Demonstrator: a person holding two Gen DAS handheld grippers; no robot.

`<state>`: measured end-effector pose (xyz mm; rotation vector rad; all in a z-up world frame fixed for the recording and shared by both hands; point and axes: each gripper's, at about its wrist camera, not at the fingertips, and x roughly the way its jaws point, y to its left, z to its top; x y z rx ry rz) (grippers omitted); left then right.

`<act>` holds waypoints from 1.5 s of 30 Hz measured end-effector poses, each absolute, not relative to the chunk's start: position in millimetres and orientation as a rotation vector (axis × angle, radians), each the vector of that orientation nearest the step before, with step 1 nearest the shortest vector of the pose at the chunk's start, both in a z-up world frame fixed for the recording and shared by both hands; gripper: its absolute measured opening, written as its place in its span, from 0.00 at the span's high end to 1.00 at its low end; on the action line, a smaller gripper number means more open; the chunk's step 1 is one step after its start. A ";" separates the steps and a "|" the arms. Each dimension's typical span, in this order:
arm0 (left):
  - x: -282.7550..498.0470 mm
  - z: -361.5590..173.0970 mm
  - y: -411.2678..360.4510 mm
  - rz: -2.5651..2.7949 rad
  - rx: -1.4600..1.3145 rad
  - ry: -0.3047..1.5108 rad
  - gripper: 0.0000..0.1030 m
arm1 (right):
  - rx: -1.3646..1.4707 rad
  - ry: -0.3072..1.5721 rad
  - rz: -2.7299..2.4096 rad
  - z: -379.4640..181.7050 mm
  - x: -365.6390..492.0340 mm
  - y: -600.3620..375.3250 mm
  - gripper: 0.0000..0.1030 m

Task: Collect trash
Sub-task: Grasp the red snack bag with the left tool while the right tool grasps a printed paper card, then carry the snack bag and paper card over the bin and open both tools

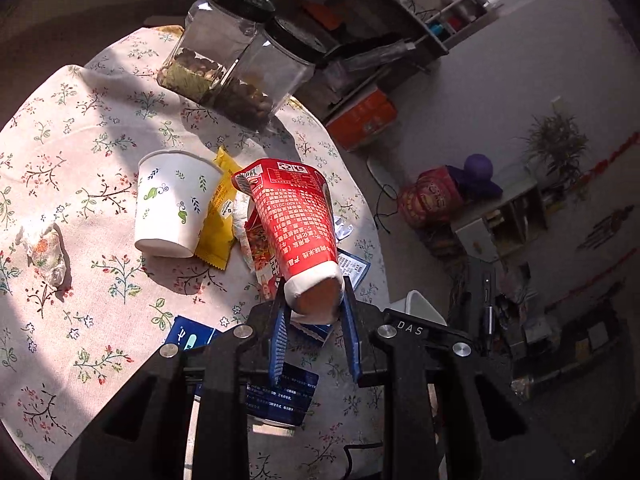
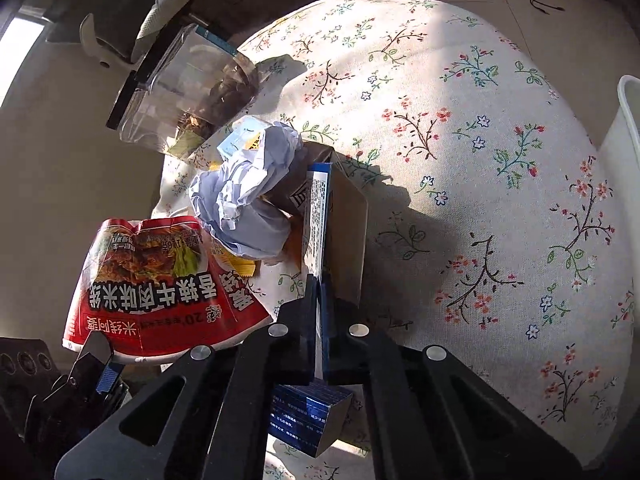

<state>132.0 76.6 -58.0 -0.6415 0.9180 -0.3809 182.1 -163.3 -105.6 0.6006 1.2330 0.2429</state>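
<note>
Two tongs grip trash above the floral-clothed round worktop (image 2: 460,120): left tongs (image 1: 314,308) clamp the red paper noodle cup (image 1: 296,220) by its base, right tongs (image 2: 319,292) pinch closed on a flattened blue-edged cardboard box (image 2: 332,220).

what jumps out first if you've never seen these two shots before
The big red noodle cup grabs the eye, pinched at its white base by the left gripper above the floral tablecloth. Next, the right gripper is clamped on the edge of an opened blue and white carton, with a crumpled white paper wad just beyond it.
</note>
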 end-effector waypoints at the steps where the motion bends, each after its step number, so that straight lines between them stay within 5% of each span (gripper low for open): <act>1: 131.8 -55.8 74.8 -0.383 -0.633 0.910 0.77 | 0.597 1.229 0.249 -101.3 181.0 -163.6 1.00; 21: 131.8 -15.8 15.7 -0.504 -0.568 0.802 0.77 | 0.503 1.050 0.224 -13.1 134.2 -234.9 1.00; 37: 136.9 -12.0 -152.1 -0.753 -0.512 0.860 0.77 | 0.417 0.895 -0.046 29.8 91.9 -357.6 1.00; 45: 128.9 -50.3 -231.6 -0.827 -0.453 0.981 0.77 | 0.370 0.953 -0.175 12.0 80.0 -398.5 1.00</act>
